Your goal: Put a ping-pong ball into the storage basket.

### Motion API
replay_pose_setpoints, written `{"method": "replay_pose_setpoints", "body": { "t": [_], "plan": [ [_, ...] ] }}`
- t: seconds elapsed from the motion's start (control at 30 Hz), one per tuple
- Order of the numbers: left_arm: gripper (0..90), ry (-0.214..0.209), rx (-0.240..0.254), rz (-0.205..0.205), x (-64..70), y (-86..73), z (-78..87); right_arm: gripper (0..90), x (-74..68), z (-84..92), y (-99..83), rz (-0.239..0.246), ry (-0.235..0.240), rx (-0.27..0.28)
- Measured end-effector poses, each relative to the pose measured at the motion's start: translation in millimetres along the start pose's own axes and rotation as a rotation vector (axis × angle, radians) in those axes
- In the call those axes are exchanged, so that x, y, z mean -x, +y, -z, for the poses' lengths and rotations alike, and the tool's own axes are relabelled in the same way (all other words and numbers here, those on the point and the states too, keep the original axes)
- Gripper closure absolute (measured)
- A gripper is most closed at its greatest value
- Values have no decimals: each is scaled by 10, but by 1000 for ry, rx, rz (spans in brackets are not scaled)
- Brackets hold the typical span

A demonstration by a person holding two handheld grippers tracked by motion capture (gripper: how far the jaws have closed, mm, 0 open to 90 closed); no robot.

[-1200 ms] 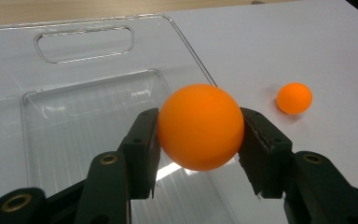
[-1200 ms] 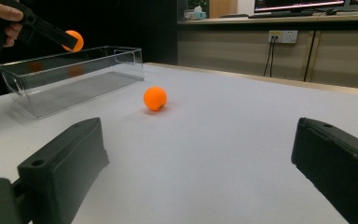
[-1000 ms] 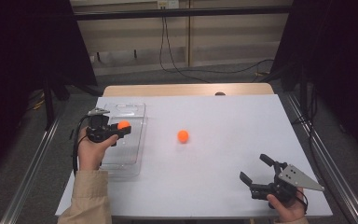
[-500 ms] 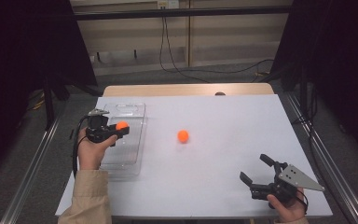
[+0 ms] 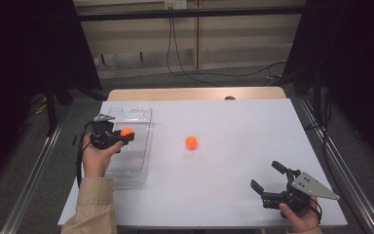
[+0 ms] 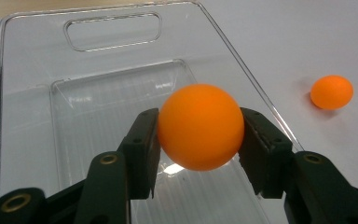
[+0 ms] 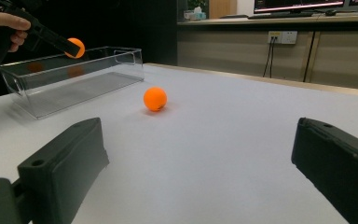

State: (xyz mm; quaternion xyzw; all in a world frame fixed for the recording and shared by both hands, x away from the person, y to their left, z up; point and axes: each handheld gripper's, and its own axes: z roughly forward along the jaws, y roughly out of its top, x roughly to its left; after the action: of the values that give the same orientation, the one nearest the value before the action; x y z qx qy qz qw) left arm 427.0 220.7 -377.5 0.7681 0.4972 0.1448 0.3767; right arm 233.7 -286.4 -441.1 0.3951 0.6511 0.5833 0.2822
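Two orange balls are on show. One ball (image 6: 199, 127) is pinched between the jaws of the left gripper (image 5: 121, 137), held up over the clear plastic box (image 5: 132, 161). Nothing lies inside the box. The other ball (image 5: 191, 142) sits on the white table (image 5: 233, 185), near the middle, well apart from the box. The right gripper (image 5: 268, 183) rests low at the near right corner, jaws spread wide around nothing. Behind the table are a pale wall, dark curtains and black cables. A sleeve is cut off at the bottom edge.
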Motion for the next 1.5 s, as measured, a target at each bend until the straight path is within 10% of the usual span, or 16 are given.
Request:
{"method": "replay_pose_setpoints", "body": {
  "t": [1.5],
  "plan": [
    [450,28,-3,7,-6,13,-41,21,0,10,-4,-3,-4,-1]
  ]
}}
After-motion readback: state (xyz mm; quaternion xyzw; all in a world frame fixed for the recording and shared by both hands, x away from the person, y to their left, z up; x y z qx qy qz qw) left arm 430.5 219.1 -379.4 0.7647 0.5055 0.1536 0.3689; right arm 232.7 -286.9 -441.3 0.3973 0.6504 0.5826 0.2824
